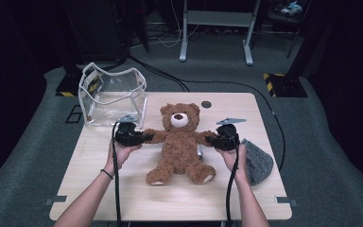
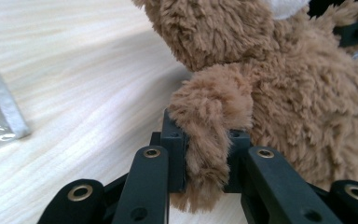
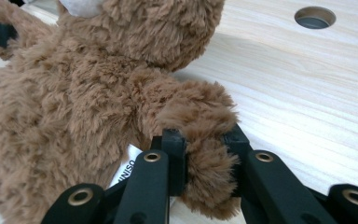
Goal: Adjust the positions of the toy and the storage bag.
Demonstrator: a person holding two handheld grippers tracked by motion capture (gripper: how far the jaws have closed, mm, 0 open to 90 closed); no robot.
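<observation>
A brown teddy bear (image 1: 179, 142) lies on its back in the middle of the wooden table (image 1: 132, 194), arms spread to both sides. My left gripper (image 1: 146, 137) is shut on the bear's paw (image 2: 209, 140) at the left of the high view; the fur is squeezed between the two black jaws. My right gripper (image 1: 211, 139) is shut on the other paw (image 3: 205, 140) in the same way. In the right gripper view a white label (image 3: 127, 168) pokes out from the bear's side, just beside the jaws.
A clear plastic pouch (image 1: 113, 97) with a white rim stands open at the table's back left corner. A grey knitted hat (image 1: 257, 163) lies by the right edge, behind my right hand. A round cable hole (image 1: 206, 104) sits near the back edge.
</observation>
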